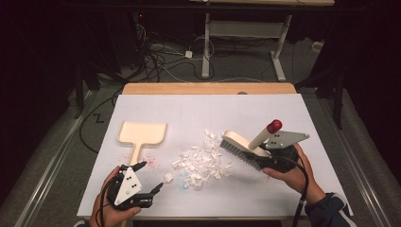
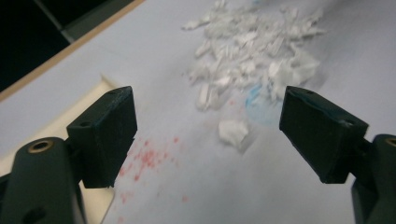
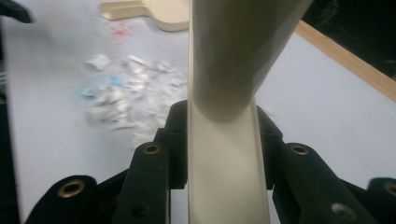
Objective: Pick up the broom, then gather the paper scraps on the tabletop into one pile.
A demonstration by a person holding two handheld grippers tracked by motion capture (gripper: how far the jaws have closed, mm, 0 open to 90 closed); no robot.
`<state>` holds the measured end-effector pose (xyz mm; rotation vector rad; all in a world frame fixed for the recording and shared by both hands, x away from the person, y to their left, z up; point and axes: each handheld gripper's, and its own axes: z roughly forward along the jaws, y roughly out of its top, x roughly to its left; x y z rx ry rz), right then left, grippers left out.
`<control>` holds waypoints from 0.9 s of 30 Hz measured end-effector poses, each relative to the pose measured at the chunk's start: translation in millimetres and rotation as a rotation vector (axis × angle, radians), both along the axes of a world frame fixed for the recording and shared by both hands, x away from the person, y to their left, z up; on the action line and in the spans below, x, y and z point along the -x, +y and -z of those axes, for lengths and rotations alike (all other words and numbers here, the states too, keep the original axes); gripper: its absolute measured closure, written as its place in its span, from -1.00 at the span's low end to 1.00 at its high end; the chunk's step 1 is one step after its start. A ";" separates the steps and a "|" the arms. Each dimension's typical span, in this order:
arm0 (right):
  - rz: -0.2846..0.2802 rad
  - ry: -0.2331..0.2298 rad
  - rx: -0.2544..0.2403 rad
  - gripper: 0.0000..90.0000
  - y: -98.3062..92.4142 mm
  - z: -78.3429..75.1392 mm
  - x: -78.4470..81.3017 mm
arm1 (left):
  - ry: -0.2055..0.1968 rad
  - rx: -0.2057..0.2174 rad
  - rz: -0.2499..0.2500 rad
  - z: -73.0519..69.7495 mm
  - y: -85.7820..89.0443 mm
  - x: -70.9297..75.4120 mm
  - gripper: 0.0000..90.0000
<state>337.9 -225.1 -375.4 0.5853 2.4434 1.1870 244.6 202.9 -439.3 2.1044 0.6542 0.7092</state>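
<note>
Scraps (image 1: 204, 161) of white paper lie heaped mid-table, the brush (image 1: 242, 147) just right of them, clamped by its handle in my right tongs (image 1: 274, 158). My left tongs (image 1: 150, 177) gape empty near the dustpan (image 1: 142, 133). Sweeping too hard could scatter the scraps past the unheld pan.

Cream brush (image 1: 239, 144) with dark bristles and red-tipped handle, held tilted at right edge of scrap pile, bristles facing the scraps. White paper scraps (image 1: 202, 161) heaped mid-sheet, one loose piece (image 2: 232, 131) apart on the near-left side. Cream dustpan (image 1: 142, 135) lying flat, left of pile, handle toward near edge.
</note>
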 end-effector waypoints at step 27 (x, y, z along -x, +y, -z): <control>0.266 -0.205 0.370 0.51 71.4 64.2 -106.9 | 0.095 -0.069 -0.065 31.8 14.4 3.3 -0.63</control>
